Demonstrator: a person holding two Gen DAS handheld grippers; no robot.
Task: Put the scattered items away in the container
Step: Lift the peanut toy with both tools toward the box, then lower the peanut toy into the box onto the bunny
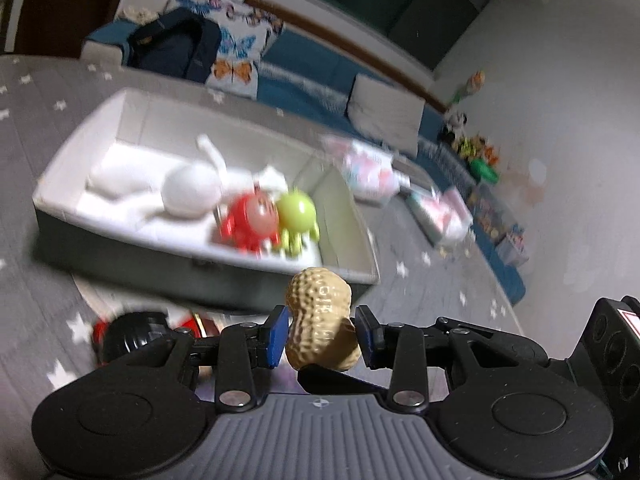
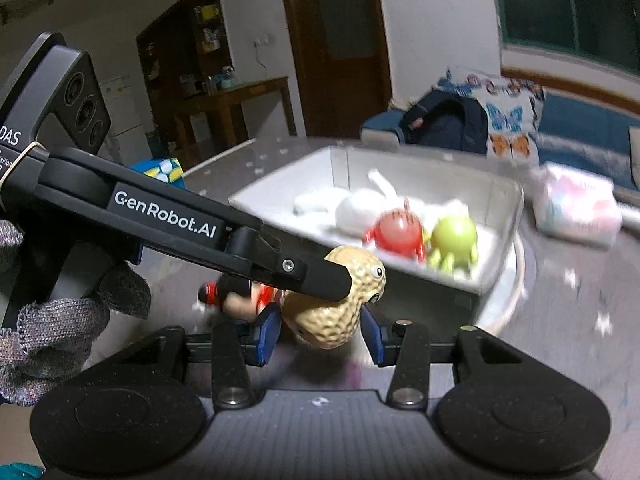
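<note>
A tan peanut toy [image 1: 320,312] with googly eyes hangs above the floor between the blue pads of my left gripper [image 1: 322,330], which is shut on it. In the right wrist view the same peanut toy [image 2: 336,312] also sits between the pads of my right gripper [image 2: 318,332], which press its lower lobe. One left gripper finger [image 2: 312,276] lies across the peanut's top. Behind stands the white-lined container [image 1: 100,240], holding a white plush rabbit [image 1: 192,188], a red figure [image 1: 252,220] and a green figure [image 1: 298,214].
A red and black toy [image 1: 132,332] lies on the grey star-patterned mat [image 1: 40,128] in front of the container. Pastel packs [image 1: 368,172] lie to the right. A blue sofa with a backpack [image 1: 176,48] stands behind. A gloved hand [image 2: 60,320] holds the left gripper.
</note>
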